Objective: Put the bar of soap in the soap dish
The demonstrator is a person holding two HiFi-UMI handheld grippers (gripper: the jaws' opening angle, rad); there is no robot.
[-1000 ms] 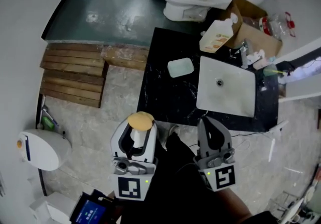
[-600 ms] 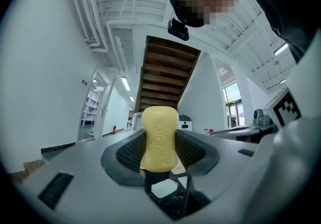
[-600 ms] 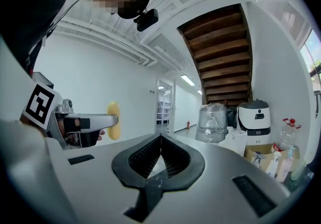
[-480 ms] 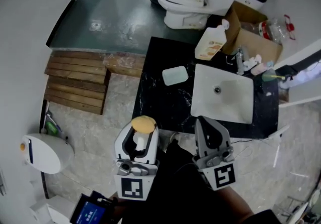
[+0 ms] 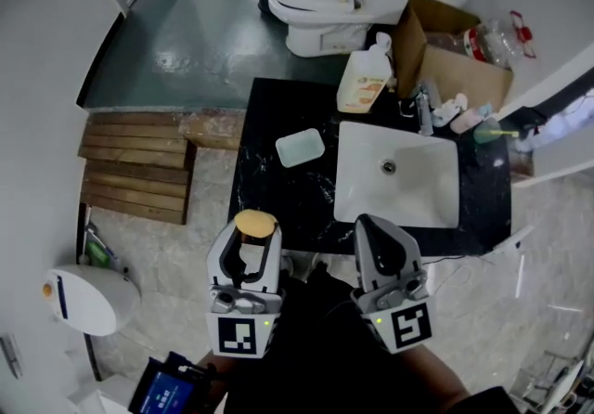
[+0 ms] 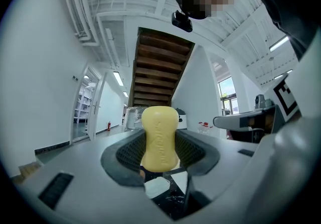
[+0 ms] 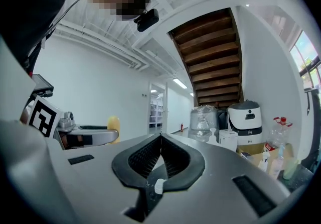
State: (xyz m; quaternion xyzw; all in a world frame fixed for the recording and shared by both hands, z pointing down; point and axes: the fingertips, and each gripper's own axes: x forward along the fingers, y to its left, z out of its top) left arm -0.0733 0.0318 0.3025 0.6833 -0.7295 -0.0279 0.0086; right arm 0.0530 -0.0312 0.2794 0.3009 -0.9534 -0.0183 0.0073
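Observation:
My left gripper [image 5: 255, 228] is shut on a yellow bar of soap [image 5: 255, 223], which stands upright between the jaws in the left gripper view [image 6: 160, 138]. The pale green soap dish [image 5: 300, 148] lies on the black counter [image 5: 264, 189], ahead of and slightly right of the soap, well apart from it. My right gripper [image 5: 373, 228] is shut with nothing in it; its jaw tips meet in the right gripper view [image 7: 160, 136]. Both grippers hover near the counter's front edge.
A white sink basin [image 5: 399, 174] fills the counter's right half, with a tap [image 5: 422, 106] and a soap bottle [image 5: 363, 76] behind it. A cardboard box [image 5: 445, 55] and toilet [image 5: 316, 8] stand beyond. Wooden steps [image 5: 139, 166] lie at the left.
The counter, dish and sink have shifted left and lower in the head view as the view moved forward. The soap stays held in my left gripper; the right stays shut.

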